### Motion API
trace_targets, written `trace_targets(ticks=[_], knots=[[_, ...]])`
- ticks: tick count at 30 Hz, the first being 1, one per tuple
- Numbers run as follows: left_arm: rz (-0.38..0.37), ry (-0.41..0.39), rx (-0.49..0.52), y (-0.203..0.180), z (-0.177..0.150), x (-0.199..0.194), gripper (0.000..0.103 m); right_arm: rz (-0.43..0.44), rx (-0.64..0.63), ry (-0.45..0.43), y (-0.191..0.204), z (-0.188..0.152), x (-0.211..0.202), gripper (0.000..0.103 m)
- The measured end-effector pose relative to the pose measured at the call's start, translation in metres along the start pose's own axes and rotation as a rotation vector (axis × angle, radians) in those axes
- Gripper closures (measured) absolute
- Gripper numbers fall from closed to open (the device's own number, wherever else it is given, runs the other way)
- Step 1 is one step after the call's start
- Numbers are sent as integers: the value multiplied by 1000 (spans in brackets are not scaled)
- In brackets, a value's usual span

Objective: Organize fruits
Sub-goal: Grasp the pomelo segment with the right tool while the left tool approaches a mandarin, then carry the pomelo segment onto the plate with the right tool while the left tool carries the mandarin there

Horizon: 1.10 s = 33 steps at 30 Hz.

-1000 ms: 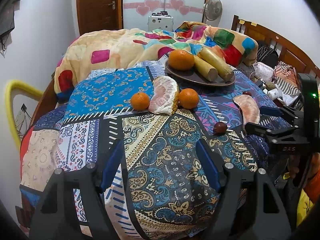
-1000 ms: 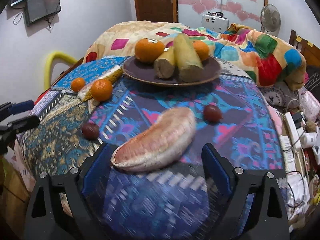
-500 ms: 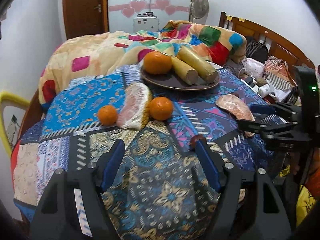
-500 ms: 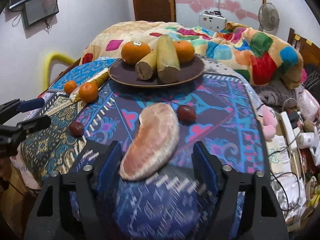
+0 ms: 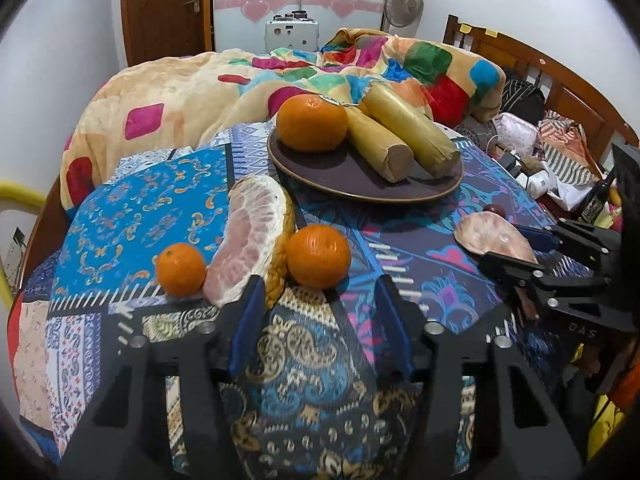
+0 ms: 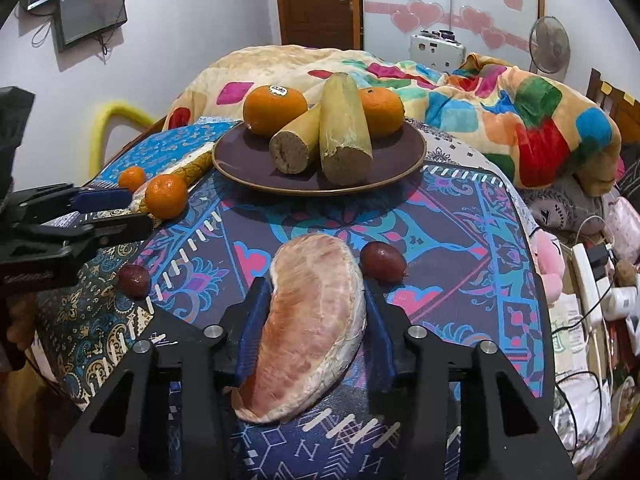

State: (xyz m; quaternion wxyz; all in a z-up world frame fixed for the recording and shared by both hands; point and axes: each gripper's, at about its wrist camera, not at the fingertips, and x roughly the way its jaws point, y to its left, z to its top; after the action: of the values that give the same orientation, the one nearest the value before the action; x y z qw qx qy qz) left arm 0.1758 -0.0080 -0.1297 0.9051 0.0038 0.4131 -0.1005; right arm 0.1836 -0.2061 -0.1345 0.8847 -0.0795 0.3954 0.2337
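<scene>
Two hand-held grippers work over a bed spread with a patterned cloth (image 6: 472,240). The right hand-held gripper (image 6: 316,322) is closing its jaws around a peeled pomelo piece (image 6: 310,332) lying on the cloth, the blue pads at both its flanks. The left hand-held gripper (image 5: 320,312) is also closing, with only cloth between its jaws; just beyond its tips sit a mandarin (image 5: 319,256), a second pomelo piece (image 5: 252,236) and a smaller mandarin (image 5: 181,268). Farther back a dark plate (image 6: 404,152) holds two oranges and two cut cane lengths
</scene>
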Motion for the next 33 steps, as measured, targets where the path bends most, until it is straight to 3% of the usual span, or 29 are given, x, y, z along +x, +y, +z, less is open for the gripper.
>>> trace_targets(ticks=[8, 13, 20, 33], knots=[[38, -6, 22, -6, 11, 8, 56, 21, -17, -16, -2, 2, -4, 63], [64, -13, 45, -11, 14, 10, 67, 36, -16, -38, -5, 4, -11, 63], [42, -8, 49, -12, 12, 4, 70, 26, -11, -77, -10, 12, -23, 63], [15, -134, 73, -28, 37, -34, 70, -33, 9, -204, -32, 50, -48, 63]])
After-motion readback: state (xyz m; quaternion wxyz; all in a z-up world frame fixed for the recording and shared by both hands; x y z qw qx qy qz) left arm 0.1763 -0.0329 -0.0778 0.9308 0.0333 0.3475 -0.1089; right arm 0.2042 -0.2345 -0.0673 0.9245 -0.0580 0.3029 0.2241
